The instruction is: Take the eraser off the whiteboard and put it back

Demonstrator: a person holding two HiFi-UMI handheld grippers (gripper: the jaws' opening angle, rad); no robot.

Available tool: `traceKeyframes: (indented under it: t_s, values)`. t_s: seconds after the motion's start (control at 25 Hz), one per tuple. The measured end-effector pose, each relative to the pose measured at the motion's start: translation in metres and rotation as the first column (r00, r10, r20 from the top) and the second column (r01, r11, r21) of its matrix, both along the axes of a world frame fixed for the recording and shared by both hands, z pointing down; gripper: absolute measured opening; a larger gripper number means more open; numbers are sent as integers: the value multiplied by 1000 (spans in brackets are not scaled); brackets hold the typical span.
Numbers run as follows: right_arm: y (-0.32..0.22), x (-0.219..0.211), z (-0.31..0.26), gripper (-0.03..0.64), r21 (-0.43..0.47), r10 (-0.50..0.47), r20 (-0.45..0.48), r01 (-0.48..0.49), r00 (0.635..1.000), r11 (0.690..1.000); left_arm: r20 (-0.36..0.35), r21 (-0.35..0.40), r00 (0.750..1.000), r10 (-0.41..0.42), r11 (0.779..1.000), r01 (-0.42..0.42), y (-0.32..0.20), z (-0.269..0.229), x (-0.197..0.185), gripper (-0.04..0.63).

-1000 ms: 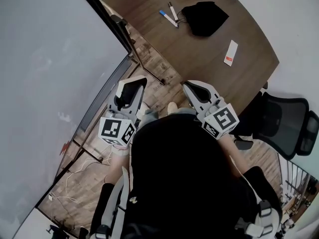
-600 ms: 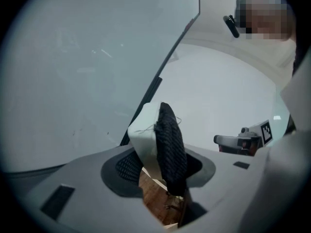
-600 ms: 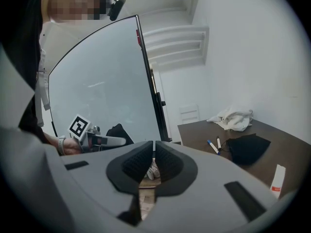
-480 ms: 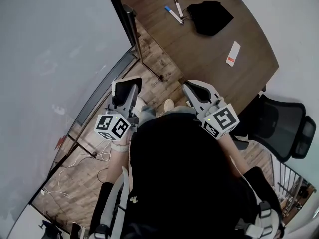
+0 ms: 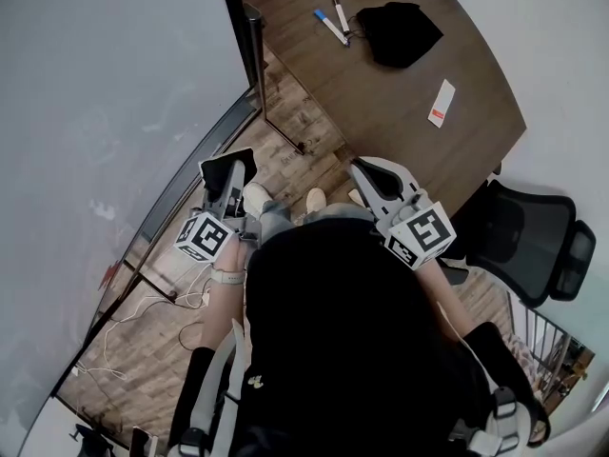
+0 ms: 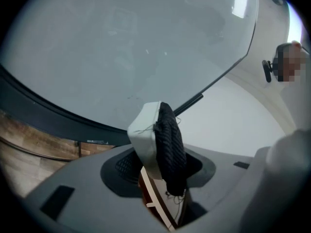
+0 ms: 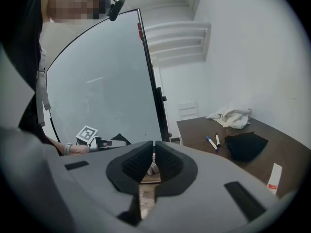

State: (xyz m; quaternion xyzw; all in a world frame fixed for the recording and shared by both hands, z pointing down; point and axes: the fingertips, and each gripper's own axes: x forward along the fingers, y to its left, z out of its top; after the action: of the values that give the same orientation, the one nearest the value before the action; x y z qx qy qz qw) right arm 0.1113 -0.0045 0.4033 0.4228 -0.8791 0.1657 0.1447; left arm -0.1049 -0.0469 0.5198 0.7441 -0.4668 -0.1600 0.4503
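Eraser (image 6: 158,140), white body with black felt, is clamped upright in the left gripper (image 5: 226,184), whose jaws stand partly apart and press on it. It sits low beside the whiteboard (image 5: 105,112), which fills everything from 9 to 12 o'clock. Over at 3 o'clock is the right gripper (image 7: 153,154), jaws all but together with nothing in them, wooden floor (image 5: 285,131) showing through the slit. Up at 1 o'clock the bench (image 5: 400,84) carries two markers (image 5: 330,25), a black pouch (image 5: 400,31) just beside them and a white card (image 5: 439,103) apart at 5 o'clock. An office chair (image 5: 528,241) sits at 3 o'clock.
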Motion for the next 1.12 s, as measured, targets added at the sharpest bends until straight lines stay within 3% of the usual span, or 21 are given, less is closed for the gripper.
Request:
traceKeyframes:
  t_s: [0.2,0.4,0.64,1.12]
  values:
    - [-1,-4,1,28,-7,-8,-15,8,1000,1000,-123,-62,990,-70,996,63,0,18,-12,184]
    - [-2,-7,3,28,-12,-10,-21,10,1000,1000,-262,-108,957,-124,989,99,-2,33,-19,183]
    - [-5,-7,4,28,-20,-6,-26,6,1000,1000,-328,-190,919,-217,969,161,-6,55,-36,183]
    - [-12,-7,5,28,-25,9,-34,-10,999,1000,-458,-318,802,-383,913,255,-12,84,-59,183]
